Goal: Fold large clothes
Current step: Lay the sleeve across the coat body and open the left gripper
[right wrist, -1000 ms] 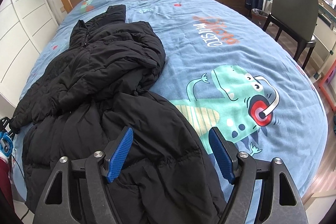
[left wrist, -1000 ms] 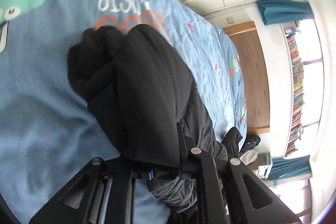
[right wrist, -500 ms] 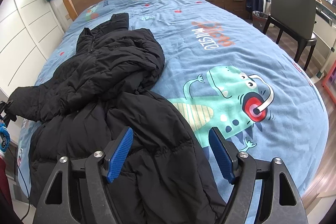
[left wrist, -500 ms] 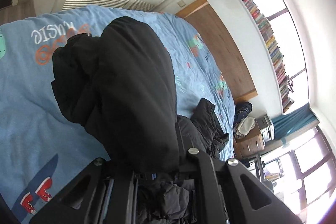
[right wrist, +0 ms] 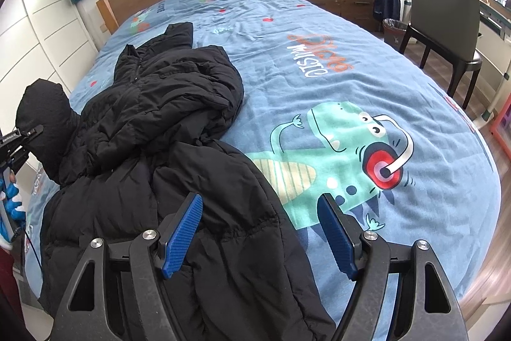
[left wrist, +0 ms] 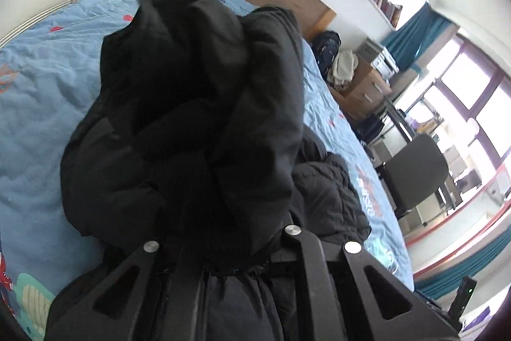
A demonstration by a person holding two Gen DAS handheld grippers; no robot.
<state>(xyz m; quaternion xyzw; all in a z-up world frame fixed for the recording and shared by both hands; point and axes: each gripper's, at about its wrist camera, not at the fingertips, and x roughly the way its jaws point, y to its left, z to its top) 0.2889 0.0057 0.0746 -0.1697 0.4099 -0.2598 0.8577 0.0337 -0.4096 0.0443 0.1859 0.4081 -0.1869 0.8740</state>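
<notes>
A black puffer jacket (right wrist: pixel 166 155) lies crumpled across the left half of a blue bedspread (right wrist: pixel 335 59) printed with a green cartoon dinosaur (right wrist: pixel 338 155). Your left gripper (left wrist: pixel 230 258) is clamped tight on a sleeve of the jacket (left wrist: pixel 198 123), and the bunched black fabric hangs over its jaws, raised above the bed. Your right gripper (right wrist: pixel 260 237) hovers over the jacket's near hem with its blue pads (right wrist: pixel 183 232) spread wide, holding nothing.

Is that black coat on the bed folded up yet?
Not yet. The black coat lies rumpled and spread on the bed, one sleeve lifted by the left gripper.
</notes>
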